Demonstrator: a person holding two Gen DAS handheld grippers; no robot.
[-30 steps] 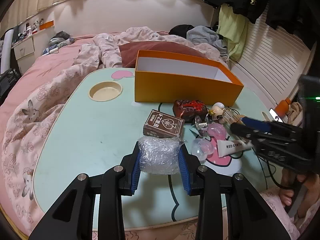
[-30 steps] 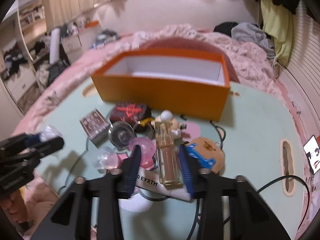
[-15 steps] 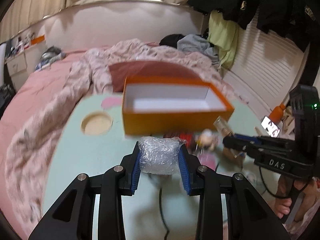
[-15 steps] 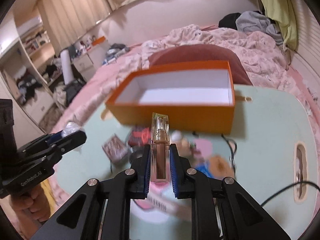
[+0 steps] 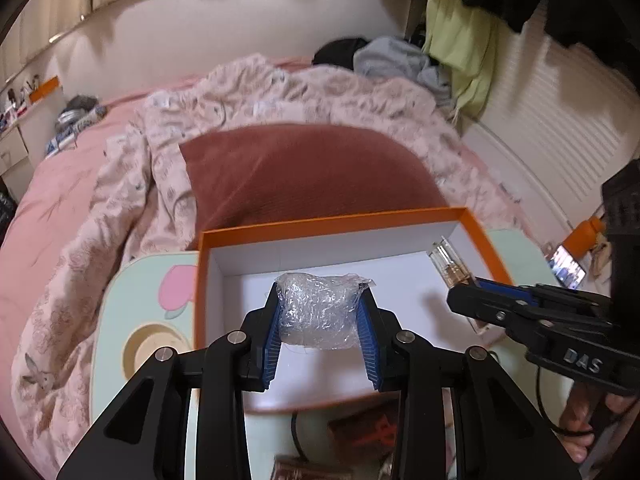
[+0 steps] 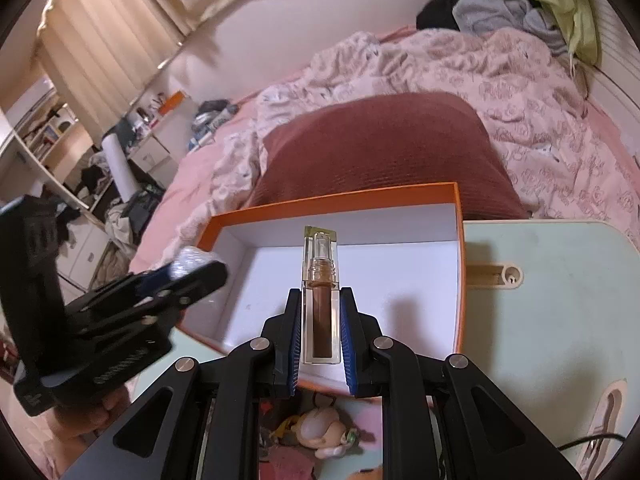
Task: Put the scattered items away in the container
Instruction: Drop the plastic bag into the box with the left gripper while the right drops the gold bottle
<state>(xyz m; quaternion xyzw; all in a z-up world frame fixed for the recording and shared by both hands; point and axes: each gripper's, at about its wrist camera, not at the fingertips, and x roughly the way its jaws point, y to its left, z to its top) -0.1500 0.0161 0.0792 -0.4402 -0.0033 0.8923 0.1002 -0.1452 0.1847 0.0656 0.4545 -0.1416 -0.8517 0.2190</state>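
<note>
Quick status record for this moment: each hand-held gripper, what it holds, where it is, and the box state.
left hand-held gripper: shut on crumpled plastic wrap, over the orange box
right hand-held gripper: shut on lip gloss tube, over the same box
box interior: white, no items seen lying inside
still on table: small figurine and other blurred items in front of the box
</note>
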